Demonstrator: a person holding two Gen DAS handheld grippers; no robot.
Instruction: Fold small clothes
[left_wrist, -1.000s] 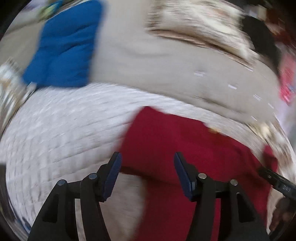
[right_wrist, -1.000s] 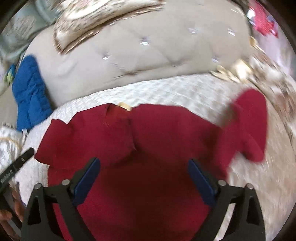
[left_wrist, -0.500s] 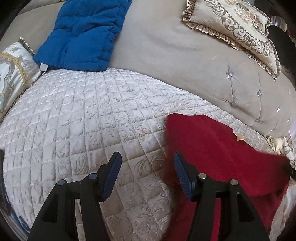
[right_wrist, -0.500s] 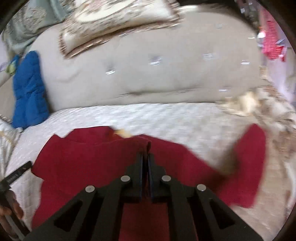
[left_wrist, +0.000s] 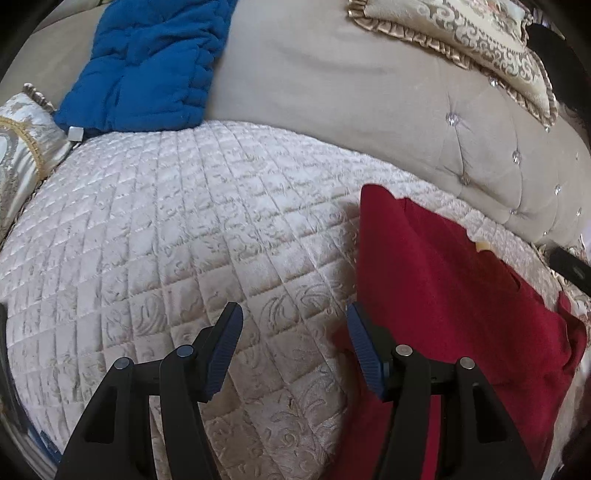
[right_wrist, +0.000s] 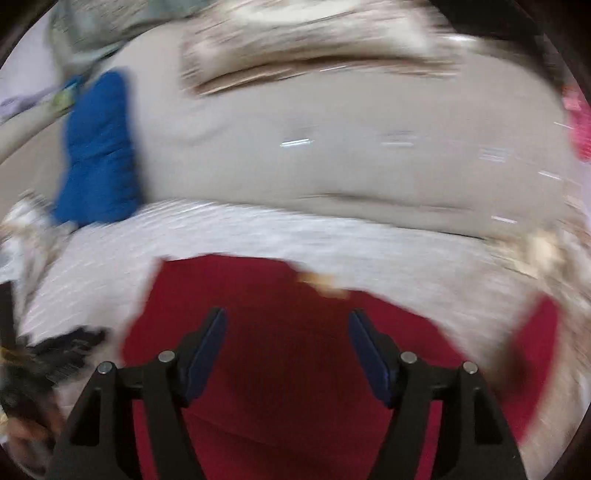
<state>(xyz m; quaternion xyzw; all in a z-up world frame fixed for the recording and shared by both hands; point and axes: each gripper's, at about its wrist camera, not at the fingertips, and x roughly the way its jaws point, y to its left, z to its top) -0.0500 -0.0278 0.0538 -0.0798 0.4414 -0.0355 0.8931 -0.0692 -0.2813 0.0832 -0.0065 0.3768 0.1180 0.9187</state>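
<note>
Mid-fold, I judge: my left gripper (left_wrist: 293, 345) and right gripper (right_wrist: 287, 349) both gape empty over the red shirt (left_wrist: 454, 295) — lying on the quilt (left_wrist: 177, 236) at four o'clock — so next I need the loose sleeve.

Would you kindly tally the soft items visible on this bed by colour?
Red: 1, the shirt
Blue: 1, the padded cushion
Beige and gold patterned: 2, the ruffled pillow and the side pillow
Total: 4

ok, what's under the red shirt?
The red shirt lies on the cream quilted cover, which shows along its edges. Whatever sits beneath its middle is hidden by the fabric.
</note>
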